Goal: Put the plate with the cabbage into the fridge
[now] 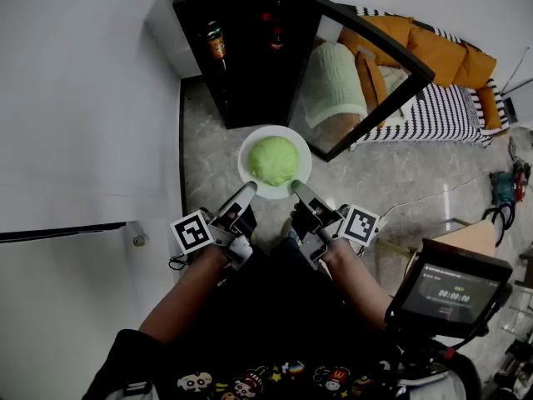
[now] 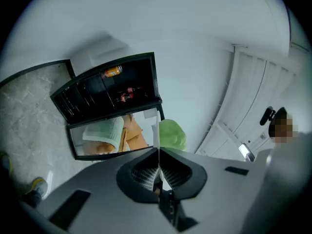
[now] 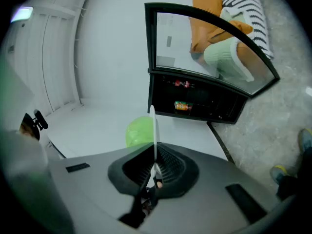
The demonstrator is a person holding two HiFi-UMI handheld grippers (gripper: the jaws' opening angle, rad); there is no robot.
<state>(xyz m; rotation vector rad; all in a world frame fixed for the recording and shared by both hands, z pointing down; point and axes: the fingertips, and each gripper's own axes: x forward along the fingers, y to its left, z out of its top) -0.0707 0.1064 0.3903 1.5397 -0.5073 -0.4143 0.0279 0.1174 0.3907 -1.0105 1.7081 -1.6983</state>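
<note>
A white plate (image 1: 302,145) carries a round green cabbage (image 1: 273,159) and hangs above the floor, just in front of the open black fridge (image 1: 241,48). My left gripper (image 1: 249,189) is shut on the plate's near-left rim, and my right gripper (image 1: 296,187) is shut on its near-right rim. In the left gripper view the plate (image 2: 155,133) shows edge-on between the jaws of the left gripper (image 2: 159,152), cabbage (image 2: 172,134) to its right. In the right gripper view the plate's edge (image 3: 153,130) stands in the right gripper (image 3: 155,155), cabbage (image 3: 138,130) to its left.
The fridge's glass door (image 1: 366,82) is swung open to the right, close to the plate. A bottle (image 1: 216,44) stands on a shelf inside. A striped sofa with orange cushions (image 1: 441,98) lies behind the door. A white wall (image 1: 83,98) runs along the left. A screen device (image 1: 454,290) sits at the lower right.
</note>
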